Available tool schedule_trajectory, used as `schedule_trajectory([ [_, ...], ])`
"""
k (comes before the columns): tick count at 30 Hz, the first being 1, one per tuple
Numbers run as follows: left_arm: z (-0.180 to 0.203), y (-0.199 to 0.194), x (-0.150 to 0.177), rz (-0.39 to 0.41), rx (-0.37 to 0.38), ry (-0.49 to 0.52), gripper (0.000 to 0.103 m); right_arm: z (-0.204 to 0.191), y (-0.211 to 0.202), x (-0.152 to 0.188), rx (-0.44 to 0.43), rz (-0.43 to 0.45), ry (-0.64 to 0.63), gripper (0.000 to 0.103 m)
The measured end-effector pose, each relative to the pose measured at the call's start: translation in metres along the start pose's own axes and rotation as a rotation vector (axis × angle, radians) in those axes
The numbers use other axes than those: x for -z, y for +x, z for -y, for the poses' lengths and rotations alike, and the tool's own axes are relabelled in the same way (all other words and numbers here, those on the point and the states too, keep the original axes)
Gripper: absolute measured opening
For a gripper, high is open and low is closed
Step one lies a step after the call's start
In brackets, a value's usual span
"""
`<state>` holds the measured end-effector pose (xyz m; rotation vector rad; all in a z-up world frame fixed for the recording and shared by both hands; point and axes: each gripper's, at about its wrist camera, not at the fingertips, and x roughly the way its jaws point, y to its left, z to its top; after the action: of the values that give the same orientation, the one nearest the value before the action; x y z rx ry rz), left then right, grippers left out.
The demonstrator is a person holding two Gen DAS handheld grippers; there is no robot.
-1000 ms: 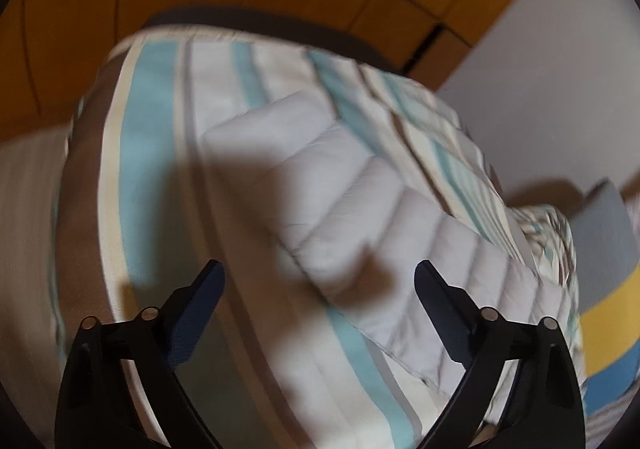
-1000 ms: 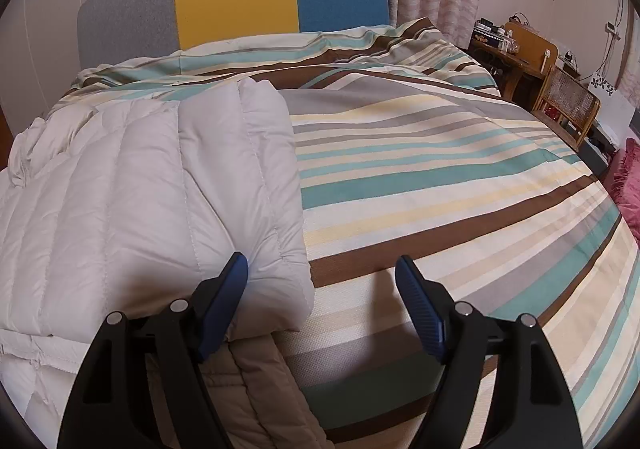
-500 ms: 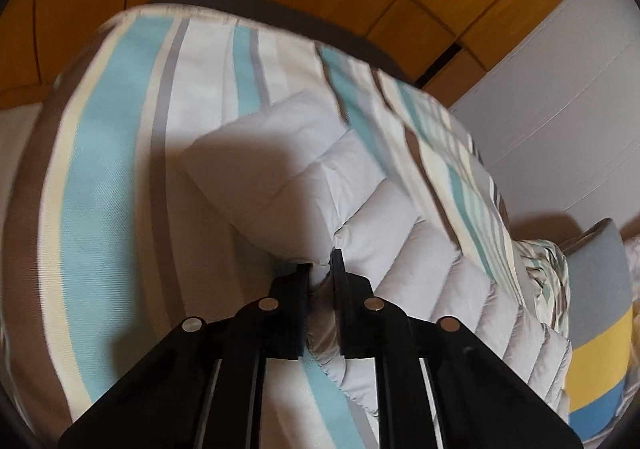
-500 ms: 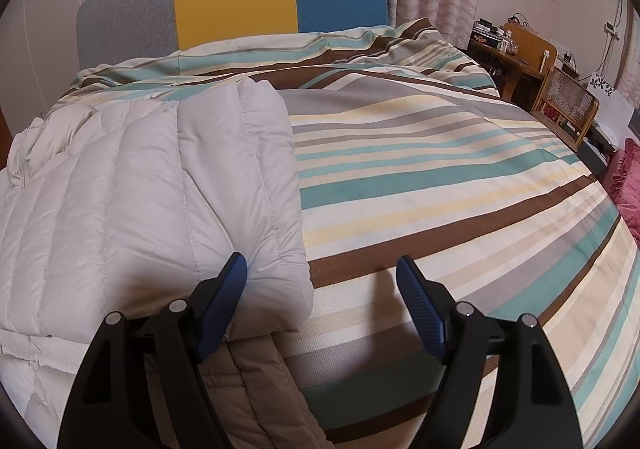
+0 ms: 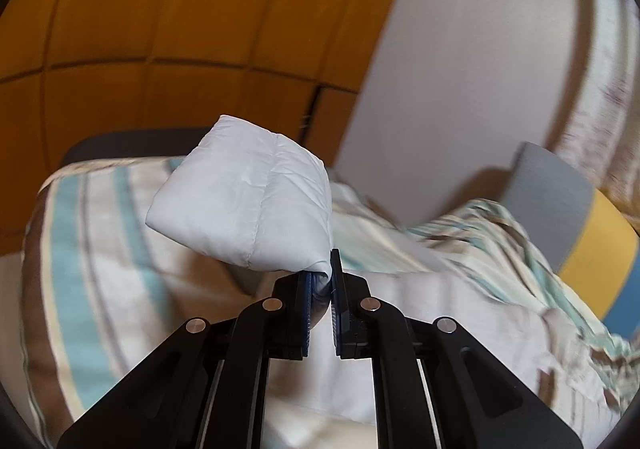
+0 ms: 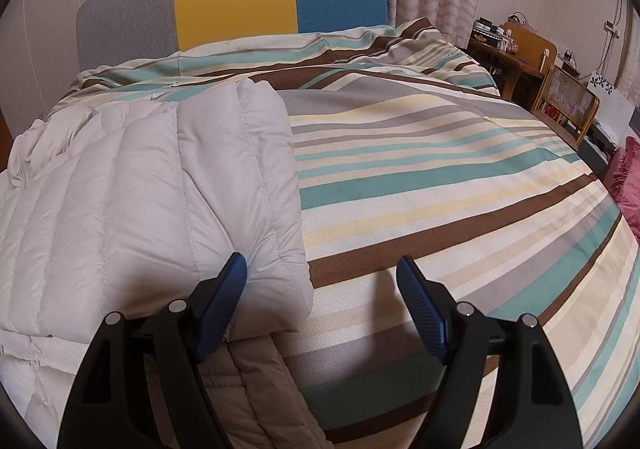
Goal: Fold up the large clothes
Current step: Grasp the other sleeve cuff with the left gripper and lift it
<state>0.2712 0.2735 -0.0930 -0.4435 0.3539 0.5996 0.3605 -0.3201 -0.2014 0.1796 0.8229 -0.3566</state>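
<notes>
A white quilted puffer jacket (image 6: 140, 201) lies on the left side of the striped bed (image 6: 440, 177), one sleeve folded across its body. My left gripper (image 5: 320, 281) is shut on the end of the other sleeve (image 5: 248, 205) and holds it up above the bed. My right gripper (image 6: 322, 281) is open and empty, low over the bed beside the folded sleeve's cuff (image 6: 280, 269); its left finger lies just above the cuff.
A grey, yellow and blue headboard (image 6: 232, 1) stands at the far end of the bed. A wooden desk and wicker chair (image 6: 560, 97) stand at the right. Orange wooden panels (image 5: 160, 29) and a white wall (image 5: 460, 49) face the left gripper.
My left gripper closed on the sleeve end, then lifted it off the bed and swung toward the headboard. The right gripper has barely moved.
</notes>
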Motion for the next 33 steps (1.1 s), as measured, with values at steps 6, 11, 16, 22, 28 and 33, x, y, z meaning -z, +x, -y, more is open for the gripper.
schedule_trajectory([
  [6,0.078,-0.029,0.016,0.024,0.153,0.159,0.008,0.000,0.001,0.000,-0.002,0.000,0.001,0.077],
  [11,0.136,-0.048,0.043,-0.021,0.266,0.271,0.008,0.001,0.001,0.000,-0.007,-0.001,0.005,0.077],
  [16,0.186,-0.066,0.073,-0.038,0.356,0.360,0.008,0.003,0.001,0.000,-0.015,-0.003,0.010,0.077],
  [22,0.231,-0.075,0.117,-0.106,0.422,0.447,0.008,0.004,0.001,0.000,-0.017,-0.003,0.012,0.077],
  [28,0.276,-0.081,0.163,-0.193,0.491,0.551,0.008,0.005,0.001,0.000,-0.018,-0.003,0.012,0.077],
  [33,0.304,-0.077,0.197,-0.294,0.523,0.685,0.008,0.005,0.002,0.001,-0.025,-0.005,0.018,0.077],
])
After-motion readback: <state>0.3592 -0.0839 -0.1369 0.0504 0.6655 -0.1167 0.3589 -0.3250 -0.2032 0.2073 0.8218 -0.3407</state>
